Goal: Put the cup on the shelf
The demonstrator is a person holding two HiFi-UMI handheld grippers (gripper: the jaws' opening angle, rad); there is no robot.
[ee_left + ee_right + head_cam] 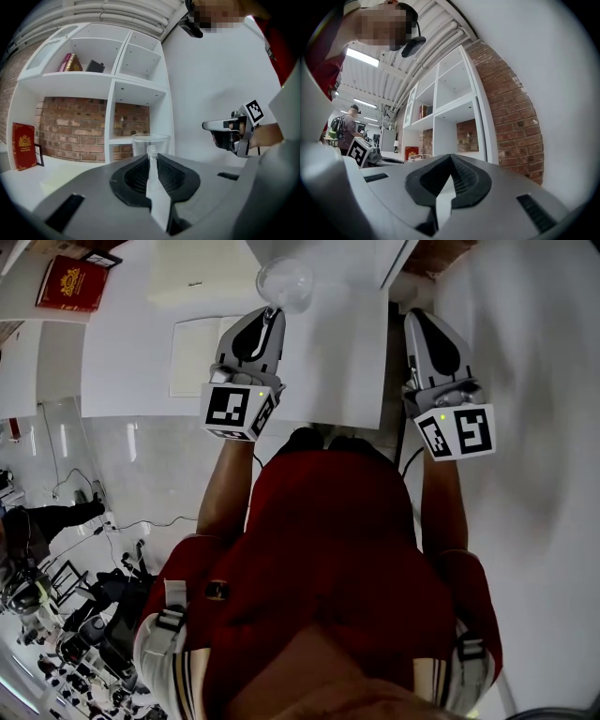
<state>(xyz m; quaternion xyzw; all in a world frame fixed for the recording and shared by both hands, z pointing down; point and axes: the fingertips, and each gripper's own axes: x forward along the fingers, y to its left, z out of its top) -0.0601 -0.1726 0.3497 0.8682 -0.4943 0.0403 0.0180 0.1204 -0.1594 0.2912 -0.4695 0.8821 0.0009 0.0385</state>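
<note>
Closest to the head camera is the wearer's red shirt (347, 540), which fills the lower middle of the frame, with both forearms reaching up the picture from it. At the end of the left forearm I see the left gripper (272, 315), its marker cube facing the camera. Its jaws are drawn in narrow and pinch the wall of the clear cup (284, 282). The cup sits right at the fingertips, in the upper middle of the head view, above a white surface (131, 352). I cannot tell whether its base touches that surface.

From the left gripper view the cup stands upright just past the jaw tips, in the lower centre of the frame. Behind it rises the white shelf (112, 89), whose open compartments show a brick wall (70, 129) behind them. A few books (70, 63) lean in the upper left compartment, and a red book (23, 145) stands upright at the far left edge.

Over on the right of the head view, the right gripper (413, 317) points up the frame, well apart from the cup. In its own view the jaws are pressed together at the tips with nothing between them, and the shelf stands ahead in the centre.
</note>
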